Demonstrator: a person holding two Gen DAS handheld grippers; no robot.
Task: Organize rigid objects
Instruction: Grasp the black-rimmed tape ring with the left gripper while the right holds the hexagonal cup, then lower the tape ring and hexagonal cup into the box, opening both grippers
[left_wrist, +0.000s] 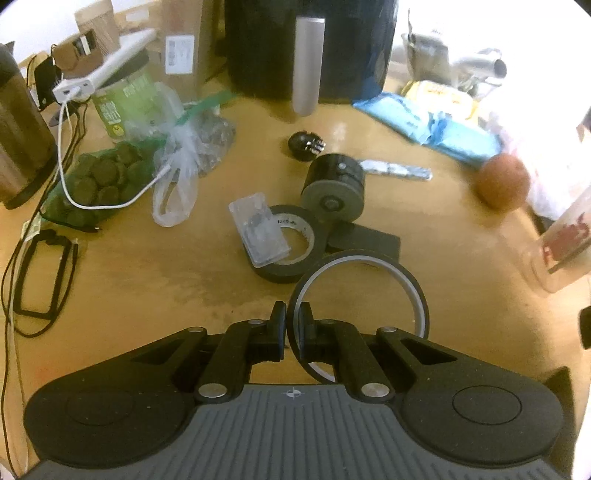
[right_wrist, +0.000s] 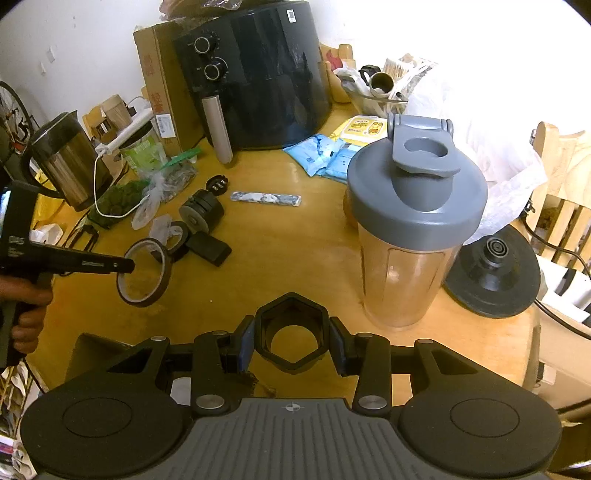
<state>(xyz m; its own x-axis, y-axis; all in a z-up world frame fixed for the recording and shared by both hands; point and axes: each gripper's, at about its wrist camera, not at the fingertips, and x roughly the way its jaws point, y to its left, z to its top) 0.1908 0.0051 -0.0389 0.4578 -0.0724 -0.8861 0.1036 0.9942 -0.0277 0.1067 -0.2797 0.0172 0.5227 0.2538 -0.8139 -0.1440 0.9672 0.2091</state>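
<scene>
My left gripper (left_wrist: 292, 315) is shut on the rim of a thin brown tape ring (left_wrist: 360, 291), which hangs tilted just above the wooden table (left_wrist: 147, 280). The right wrist view shows the same tape ring (right_wrist: 146, 273) held up by the left gripper (right_wrist: 127, 266) in a person's hand (right_wrist: 26, 306). My right gripper (right_wrist: 291, 341) is shut on a black hexagonal holder (right_wrist: 291, 339), hollow in the middle. Behind the ring lie a black tape roll (left_wrist: 291, 243) with a clear plastic case (left_wrist: 258, 229) on it, a black cylinder (left_wrist: 334, 188) and a black block (left_wrist: 364, 240).
A shaker bottle (right_wrist: 413, 221) with a grey lid stands right of my right gripper. A black air fryer (right_wrist: 258, 74), a kettle (right_wrist: 62, 162), a kettle base (right_wrist: 495, 273), plastic bags (left_wrist: 173, 162), cables (left_wrist: 70, 177), blue packets (left_wrist: 436, 125) and an orange fruit (left_wrist: 502, 182) crowd the table.
</scene>
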